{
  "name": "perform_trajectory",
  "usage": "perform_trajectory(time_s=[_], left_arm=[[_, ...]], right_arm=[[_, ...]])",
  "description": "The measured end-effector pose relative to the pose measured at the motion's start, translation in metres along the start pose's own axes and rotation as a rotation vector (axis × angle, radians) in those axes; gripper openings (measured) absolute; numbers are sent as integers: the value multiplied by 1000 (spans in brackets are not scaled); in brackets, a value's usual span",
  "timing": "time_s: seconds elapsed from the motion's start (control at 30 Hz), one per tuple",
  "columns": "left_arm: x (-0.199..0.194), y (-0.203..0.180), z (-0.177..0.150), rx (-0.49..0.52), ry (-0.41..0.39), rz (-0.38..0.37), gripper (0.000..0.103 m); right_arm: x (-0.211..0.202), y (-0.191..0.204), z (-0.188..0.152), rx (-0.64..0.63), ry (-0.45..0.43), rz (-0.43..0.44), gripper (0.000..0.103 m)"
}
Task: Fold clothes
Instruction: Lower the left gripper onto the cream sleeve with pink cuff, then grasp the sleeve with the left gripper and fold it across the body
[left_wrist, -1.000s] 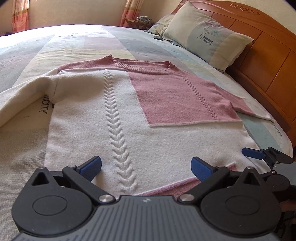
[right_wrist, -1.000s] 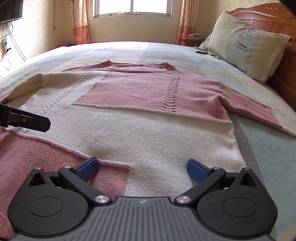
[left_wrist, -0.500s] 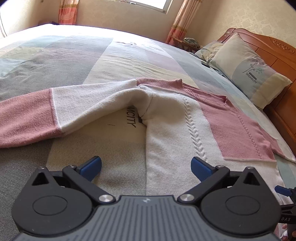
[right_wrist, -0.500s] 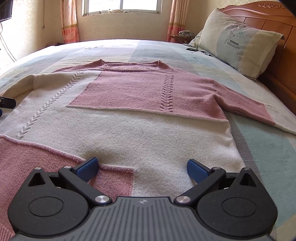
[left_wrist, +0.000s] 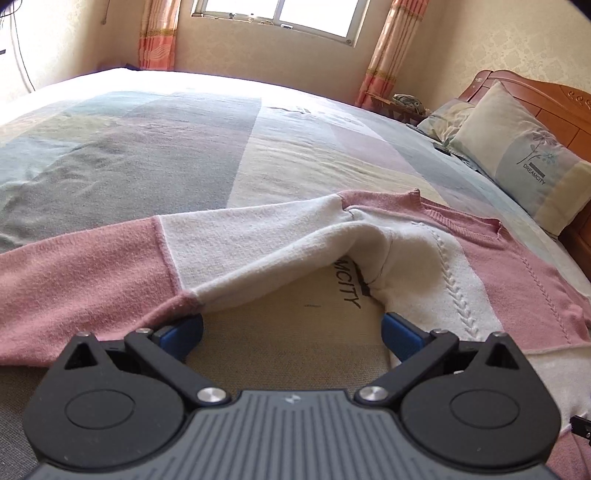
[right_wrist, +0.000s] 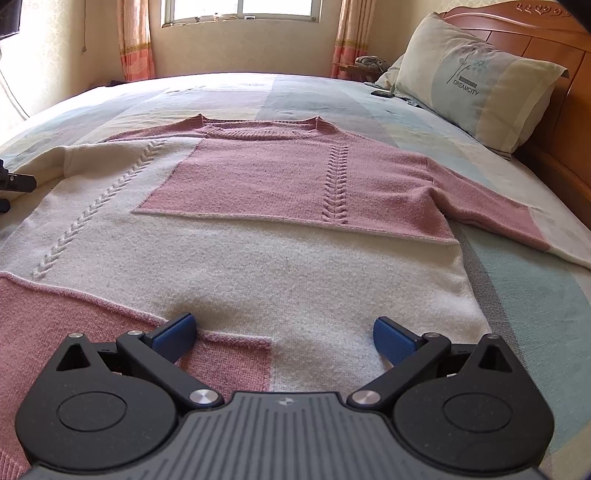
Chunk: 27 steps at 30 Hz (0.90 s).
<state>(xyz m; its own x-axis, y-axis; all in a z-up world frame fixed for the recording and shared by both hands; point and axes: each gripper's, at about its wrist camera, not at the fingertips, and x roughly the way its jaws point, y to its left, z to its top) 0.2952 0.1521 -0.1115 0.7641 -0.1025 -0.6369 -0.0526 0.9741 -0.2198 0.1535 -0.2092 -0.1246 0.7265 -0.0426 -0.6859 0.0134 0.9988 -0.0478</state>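
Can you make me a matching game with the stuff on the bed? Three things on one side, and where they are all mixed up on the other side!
Things:
1. sweater
2. pillow
3. left sleeve

Places:
A. leaning against the wooden headboard
B. stretched out sideways, just ahead of the open left gripper
C. lying flat in the middle of the bed, in front of the open right gripper

Pairs: 1-C, 2-A, 3-B

Fuzzy knit sweater (right_wrist: 258, 258) on matt woven bedspread (left_wrist: 147, 155); glossy wooden headboard (right_wrist: 554, 48); gripper (left_wrist: 291, 336) seemingly matt plastic.
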Motion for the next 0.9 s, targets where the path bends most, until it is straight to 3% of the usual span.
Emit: perform_trajectory(time_s=[0.2,0.43,0.57,0.63,0.73,0.83,0.9], left_arm=[[-10,16,-2,18,34,77,102],[0,47,13,-25,-40,97,102],[-12,72,12,-190,-41,45,102],[-18,74,9,-178,-25,16,102],[-20,84,7,-159,-74,91,102],[-22,102,8,-220,-128,107,102],[-27,112,9,-281,-163,195,102]], right_arm=[[0,-1,2,-1,13,4,103],[0,0,3,-5,23,2,103],[0,-2,3,-4,25,14,103],[0,-3,3,-4,28,17,103],[1,-1,4,-3,30,13,103],[2,0,4,-3,28,9,103],[2,0,4,-4,26,8,103]])
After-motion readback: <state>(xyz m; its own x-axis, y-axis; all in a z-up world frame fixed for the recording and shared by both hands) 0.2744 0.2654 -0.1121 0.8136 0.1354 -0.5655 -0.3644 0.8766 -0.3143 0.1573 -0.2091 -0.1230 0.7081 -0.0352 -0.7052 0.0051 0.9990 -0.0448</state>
